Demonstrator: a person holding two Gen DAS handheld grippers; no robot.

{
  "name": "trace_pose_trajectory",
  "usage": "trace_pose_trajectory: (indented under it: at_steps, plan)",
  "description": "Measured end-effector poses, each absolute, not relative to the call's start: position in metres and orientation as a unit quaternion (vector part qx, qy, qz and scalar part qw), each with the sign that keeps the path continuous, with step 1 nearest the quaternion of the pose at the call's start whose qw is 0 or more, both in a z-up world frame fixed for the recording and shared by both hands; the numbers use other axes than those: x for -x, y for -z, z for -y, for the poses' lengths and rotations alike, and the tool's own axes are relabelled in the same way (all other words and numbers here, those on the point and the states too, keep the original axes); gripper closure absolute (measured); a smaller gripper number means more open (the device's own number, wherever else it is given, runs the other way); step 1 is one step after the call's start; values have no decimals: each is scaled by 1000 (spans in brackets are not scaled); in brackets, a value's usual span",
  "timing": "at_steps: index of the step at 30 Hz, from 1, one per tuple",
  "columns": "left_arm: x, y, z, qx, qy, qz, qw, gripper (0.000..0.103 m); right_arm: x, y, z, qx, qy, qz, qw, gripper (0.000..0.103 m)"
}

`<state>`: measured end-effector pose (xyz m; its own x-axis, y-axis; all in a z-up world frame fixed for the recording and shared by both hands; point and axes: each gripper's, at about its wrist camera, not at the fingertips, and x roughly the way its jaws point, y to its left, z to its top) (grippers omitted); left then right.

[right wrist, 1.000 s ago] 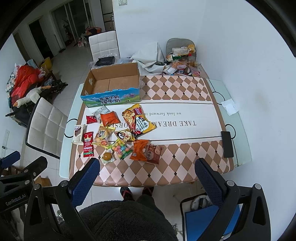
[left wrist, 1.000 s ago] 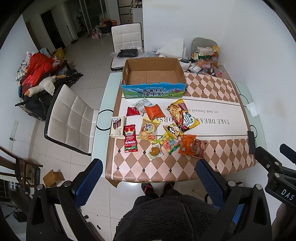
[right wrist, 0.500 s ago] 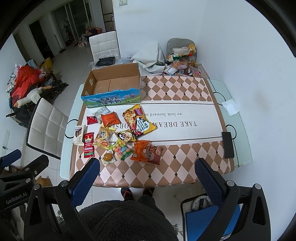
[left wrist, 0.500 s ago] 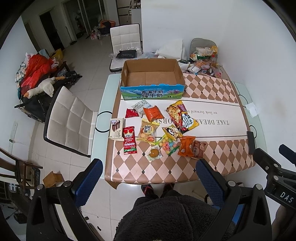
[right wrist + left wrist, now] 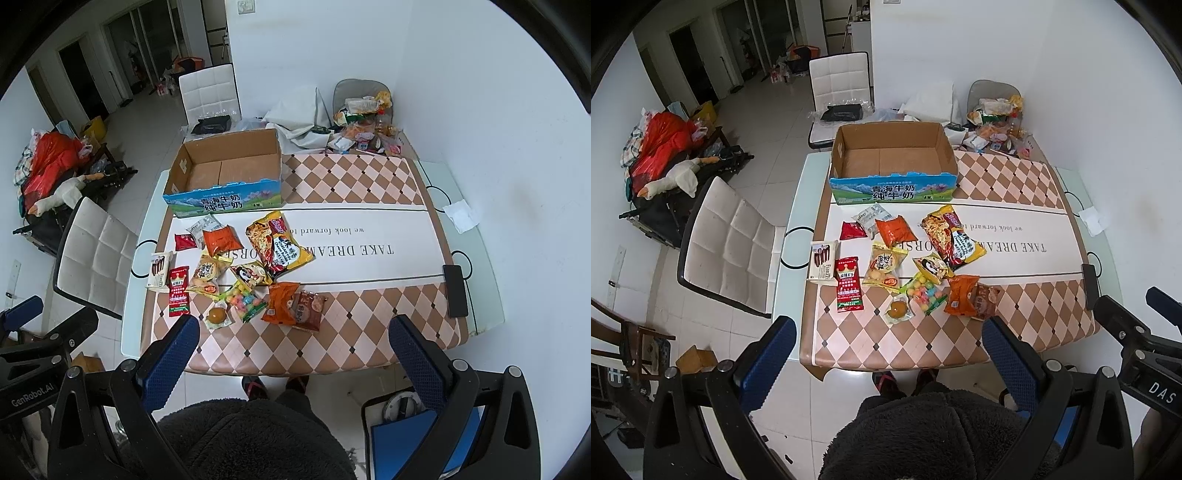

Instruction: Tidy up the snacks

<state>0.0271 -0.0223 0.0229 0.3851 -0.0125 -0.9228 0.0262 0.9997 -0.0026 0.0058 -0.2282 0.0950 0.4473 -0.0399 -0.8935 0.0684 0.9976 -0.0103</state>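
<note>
- High above the table (image 5: 1027, 206), the left gripper (image 5: 886, 354) hangs with its blue fingers (image 5: 768, 350) spread wide and nothing between them.
- The right gripper (image 5: 291, 350) hangs up high too, spread wide and holding nothing.
- Both are well apart from the snacks, so I think no snack has been picked yet and the job is only starting.
- The cardboard box (image 5: 892, 166) sits at the far side of the table, and I see nothing inside it.
- Just in front of the box lie a small white packet (image 5: 870, 216), a little red packet (image 5: 852, 230) and an orange bag (image 5: 894, 230).
- The big noodle bag (image 5: 953, 236) lies in front of the box, toward its right end.
- Further from the box are a white chocolate pack (image 5: 823, 261), a tall red packet (image 5: 849, 284), a yellow cookie bag (image 5: 884, 265) and a bag of colored candy balls (image 5: 925, 291).
- Furthest from the box are a small round cake in clear wrap (image 5: 898, 308) and an orange and brown bag (image 5: 971, 297).
- Next, one gripper needs to come down over one snack, close on its edge, and carry it to the box.
- The bags overlap a bit, so a grab could pull two at once.
</note>
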Motion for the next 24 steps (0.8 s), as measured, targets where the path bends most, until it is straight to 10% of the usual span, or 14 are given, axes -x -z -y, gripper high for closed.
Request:
trace_pose_trajectory:
  at_steps: [24]
  plan:
    - [-24, -23, 22, -6, 13, -551, 834, 0, -8, -97, 226, -15, 31, -522, 852, 0]
